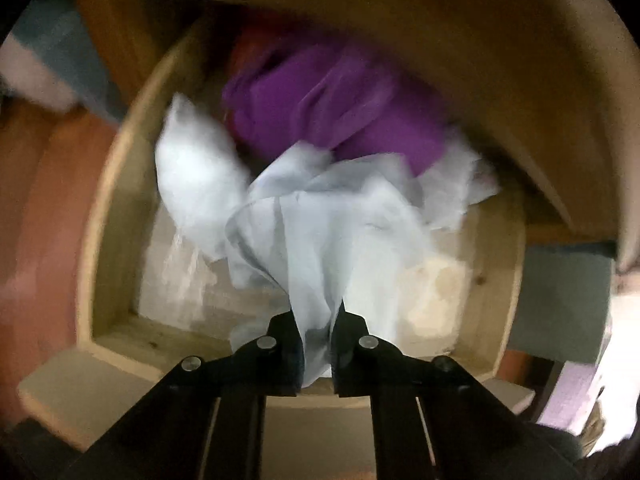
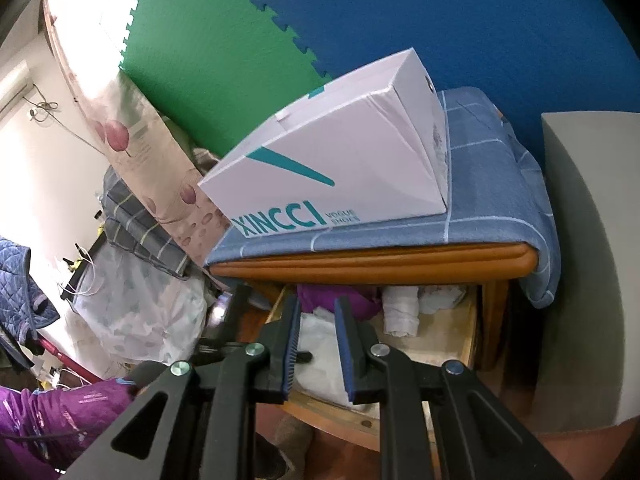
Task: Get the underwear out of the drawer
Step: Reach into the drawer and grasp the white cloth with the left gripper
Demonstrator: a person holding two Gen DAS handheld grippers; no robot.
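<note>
My left tongs [image 1: 318, 344] are clamped on a bunched fold of the pale blue underwear [image 1: 320, 232], which trails up out of the open drawer [image 1: 108, 216]. It's light, limp and slippery-looking, so a gathered fold should hold better than a thin edge. My right tongs [image 2: 318, 344] hover apart and empty above the drawer's front.

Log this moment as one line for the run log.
left gripper: shut on pale blue underwear, lifting it | right gripper: open, empty, above drawer | purple garment: in drawer

Underwear [image 1: 320, 232] in drawer [image 1: 104, 216], garment [image 1: 320, 100] behind; box [image 2: 332, 152] on cabinet top [image 2: 376, 258] above
</note>
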